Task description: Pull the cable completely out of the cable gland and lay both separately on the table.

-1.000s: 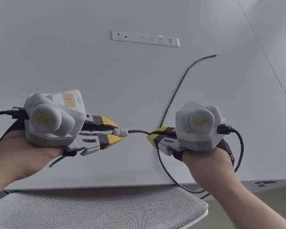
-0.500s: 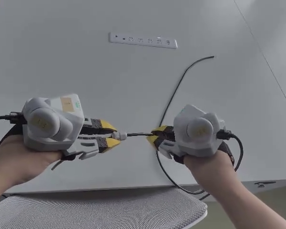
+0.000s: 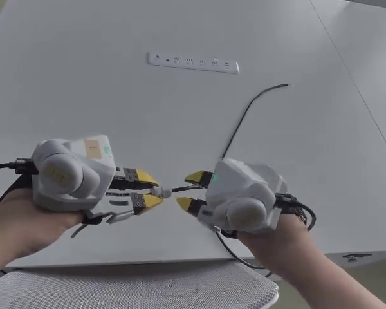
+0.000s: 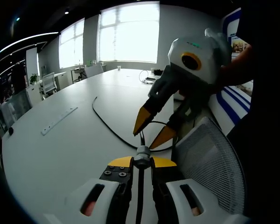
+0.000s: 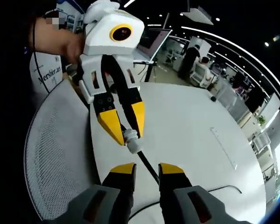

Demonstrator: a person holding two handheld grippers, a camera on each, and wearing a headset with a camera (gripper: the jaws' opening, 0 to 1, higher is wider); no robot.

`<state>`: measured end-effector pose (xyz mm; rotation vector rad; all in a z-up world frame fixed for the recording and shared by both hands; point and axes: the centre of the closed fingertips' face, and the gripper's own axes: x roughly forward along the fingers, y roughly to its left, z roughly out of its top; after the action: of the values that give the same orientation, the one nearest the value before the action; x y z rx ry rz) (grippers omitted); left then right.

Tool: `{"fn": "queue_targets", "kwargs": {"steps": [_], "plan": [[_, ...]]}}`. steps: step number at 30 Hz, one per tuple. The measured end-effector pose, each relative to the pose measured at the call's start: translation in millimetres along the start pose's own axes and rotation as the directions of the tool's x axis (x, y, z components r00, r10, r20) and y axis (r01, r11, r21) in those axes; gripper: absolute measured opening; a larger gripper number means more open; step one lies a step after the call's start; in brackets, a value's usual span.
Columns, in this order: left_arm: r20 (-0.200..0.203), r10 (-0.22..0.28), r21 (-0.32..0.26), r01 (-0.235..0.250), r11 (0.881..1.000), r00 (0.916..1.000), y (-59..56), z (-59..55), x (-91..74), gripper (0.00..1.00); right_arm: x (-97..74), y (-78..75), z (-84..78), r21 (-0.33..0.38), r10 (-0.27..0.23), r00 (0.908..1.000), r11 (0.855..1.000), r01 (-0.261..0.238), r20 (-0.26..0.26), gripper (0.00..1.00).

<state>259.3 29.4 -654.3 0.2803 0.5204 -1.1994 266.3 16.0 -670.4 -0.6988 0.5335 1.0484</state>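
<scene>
My left gripper (image 3: 151,190) is shut on the small grey cable gland (image 3: 161,191), which sticks out from between its yellow tips. The black cable (image 3: 244,119) leaves the gland and runs right between the spread jaws of my right gripper (image 3: 192,191), which is open around it without touching. From there the cable curves up across the white table (image 3: 103,109). In the left gripper view the gland (image 4: 142,152) sits at my left gripper (image 4: 141,162), facing the right gripper (image 4: 150,128). In the right gripper view the cable (image 5: 144,161) passes through my right gripper (image 5: 147,169) from the gland (image 5: 130,139).
A white power strip (image 3: 193,62) lies at the far side of the table. A grey mesh chair seat (image 3: 148,283) sits below the table's near edge, under both hands. A loop of cable (image 3: 228,248) hangs off the near edge by the right hand.
My right gripper has opened off the cable and slid left toward the gland, rolling over as it went. The left gripper keeps its hold and has barely moved.
</scene>
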Motion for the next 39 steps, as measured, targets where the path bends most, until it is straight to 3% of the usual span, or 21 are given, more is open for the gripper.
{"fn": "queue_targets", "kwargs": {"steps": [5,7,14,21,29,32,34,39], "plan": [[0.000,0.004,-0.007,-0.004,1.000,1.0000,0.1,-0.8,-1.1,0.15,5.2,3.2,8.3,-0.065,0.005,1.0000,0.998,-0.005,-0.001,0.09],[-0.001,0.007,-0.009,-0.007,1.000,1.0000,0.3,-1.7,-1.8,0.15,6.2,4.2,8.2,-0.069,0.012,0.9999,0.998,-0.012,-0.005,0.04],[0.005,0.013,-0.019,-0.013,1.000,0.9999,0.7,-4.4,-4.1,0.15,8.4,5.4,7.5,-0.058,0.018,0.9998,0.998,-0.018,-0.005,0.02],[0.012,0.017,-0.018,-0.016,1.000,0.9998,3.5,-2.5,-5.1,0.15,6.5,-3.4,-1.2,0.041,-0.003,0.9998,0.999,0.004,-0.021,0.01],[0.022,0.015,-0.015,-0.015,1.000,0.9997,4.7,0.7,-5.2,0.15,1.8,-13.5,-14.3,0.156,-0.020,0.9995,0.988,0.023,-0.025,0.01],[0.023,0.013,-0.011,-0.013,1.000,0.9996,5.0,2.0,-4.5,0.15,1.8,-12.8,-16.8,0.259,-0.008,0.9999,0.966,0.011,-0.014,0.01],[0.023,0.013,-0.012,-0.013,1.000,0.9996,5.7,2.5,-4.0,0.15,2.0,-14.6,-20.2,0.264,-0.011,0.9997,0.964,0.016,-0.020,0.01],[0.022,0.014,-0.010,-0.014,1.000,0.9997,6.6,2.8,-3.2,0.15,1.9,-18.3,-27.6,0.338,-0.017,0.9997,0.941,0.023,-0.020,0.01]]}}
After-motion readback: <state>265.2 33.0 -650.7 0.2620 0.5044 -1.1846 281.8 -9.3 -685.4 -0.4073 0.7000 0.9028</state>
